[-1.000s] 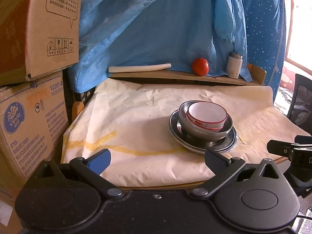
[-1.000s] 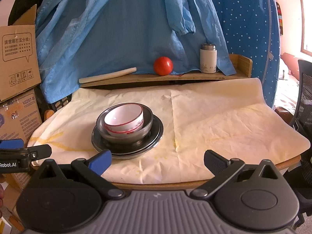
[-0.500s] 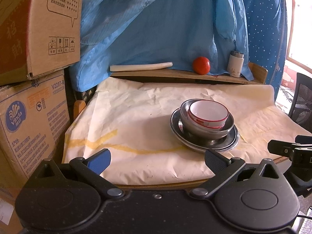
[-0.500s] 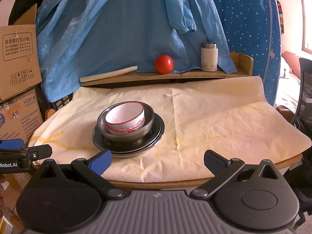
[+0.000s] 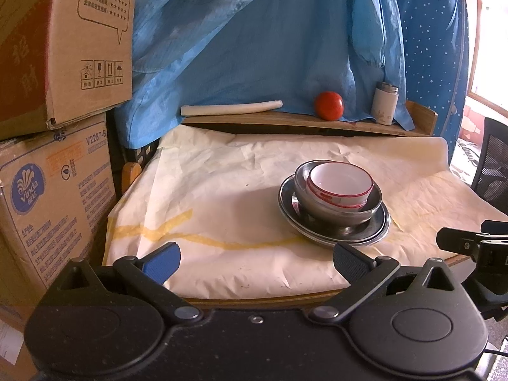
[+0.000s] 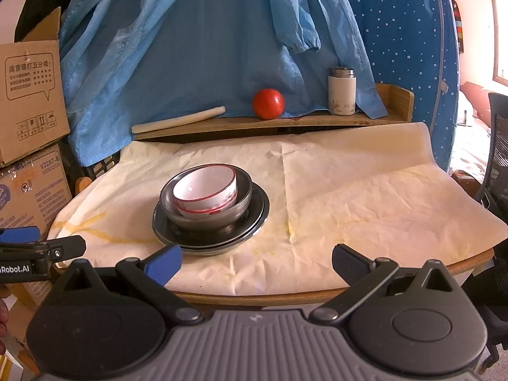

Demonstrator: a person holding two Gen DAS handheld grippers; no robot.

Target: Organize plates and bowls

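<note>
A white bowl with a red rim [image 5: 339, 185] [image 6: 206, 192] sits inside a steel bowl [image 5: 336, 212] [image 6: 209, 219], which stands on stacked steel plates [image 5: 374, 231] [image 6: 257, 222] on the paper-covered table. My left gripper [image 5: 254, 262] is open and empty at the table's near edge, left of the stack. My right gripper [image 6: 255, 262] is open and empty at the near edge, just in front and right of the stack.
A wooden shelf [image 6: 285, 122] at the back holds a red tomato [image 6: 268, 103], a white flask [image 6: 341, 90] and a white roll [image 6: 177, 120]. Cardboard boxes [image 5: 54, 171] stand left. A black chair [image 6: 498, 174] stands right. Blue cloth hangs behind.
Both grippers have drifted slightly; the stack sits a little lower in the left view. Bowls and plates have not moved.
</note>
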